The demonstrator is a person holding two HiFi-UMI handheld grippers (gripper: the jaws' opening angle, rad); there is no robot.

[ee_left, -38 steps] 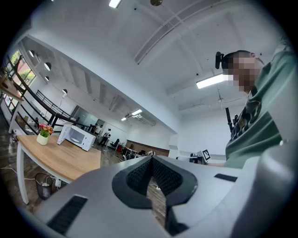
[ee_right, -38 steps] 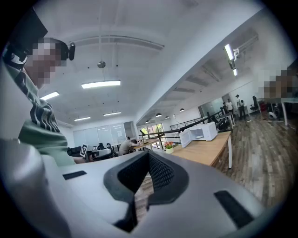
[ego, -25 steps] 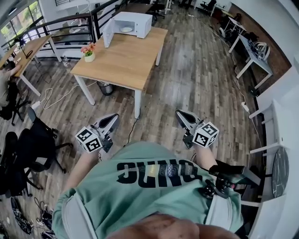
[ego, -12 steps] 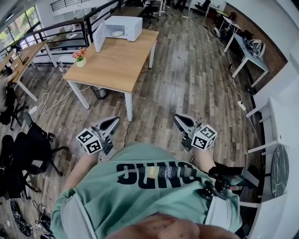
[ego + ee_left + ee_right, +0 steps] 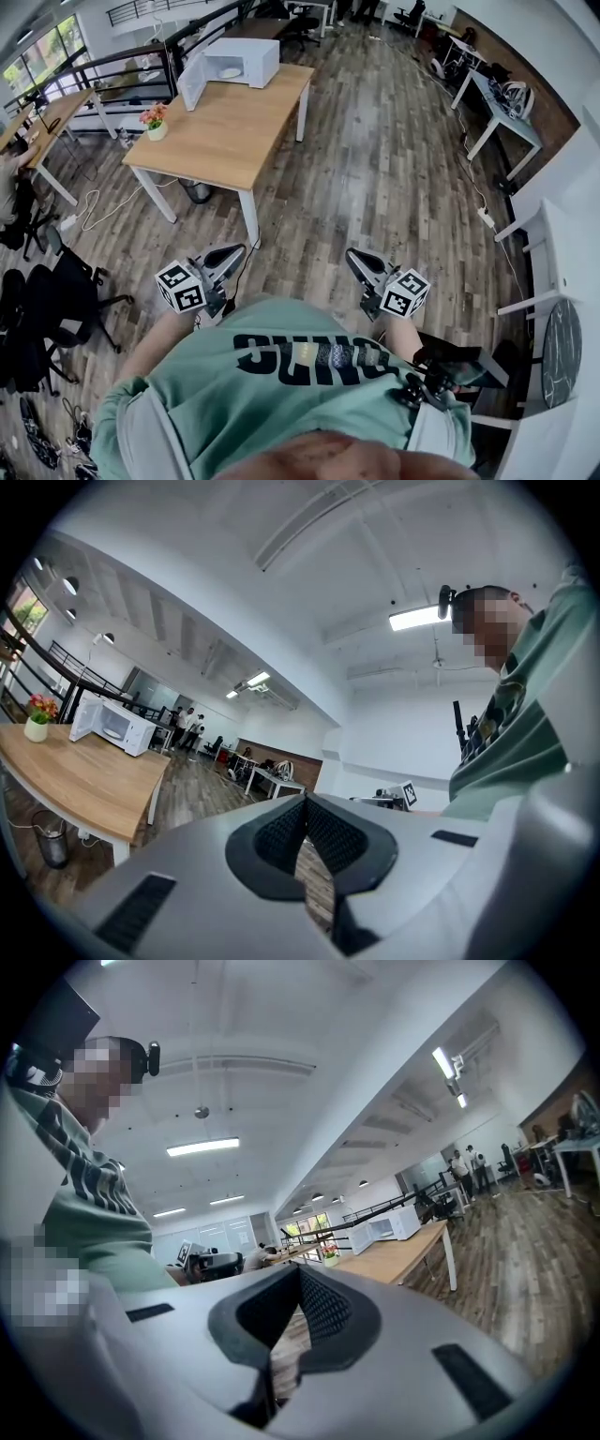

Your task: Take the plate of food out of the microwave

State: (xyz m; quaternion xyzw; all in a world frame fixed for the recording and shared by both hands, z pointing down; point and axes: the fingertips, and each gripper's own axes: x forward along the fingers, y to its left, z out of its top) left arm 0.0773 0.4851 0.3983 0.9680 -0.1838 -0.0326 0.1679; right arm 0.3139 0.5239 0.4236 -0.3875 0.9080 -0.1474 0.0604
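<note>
**Head view.** You stood on the wooden floor (image 5: 394,169), well apart from the tabletop (image 5: 225,131) that carried the microwave (image 5: 246,58). The microwave sat at the far end of that tabletop, and its door (image 5: 191,82) was swung open to the left. Inside the open cavity lay a pale plate (image 5: 230,72), too small in the frame to show what was on it. A small pot of flowers (image 5: 153,120) stood near the left edge of the tabletop, apart from the microwave. Black chairs (image 5: 66,300) were grouped on the floor to your left.

You held the left gripper (image 5: 234,250) and the right gripper (image 5: 353,256) low in front of your green shirt (image 5: 281,394). Both were over the floor, apart from each other, and their tips pointed forward toward the table.

**Left gripper view.** The jaws were closed with the ribbed pads meeting at the tips, and nothing was held between them. The microwave and the flower pot showed in the distance at the left.

**Right gripper view.** The jaws were likewise closed tip to tip and held nothing. Only floorboards showed through the narrow slot below the pads.
</note>
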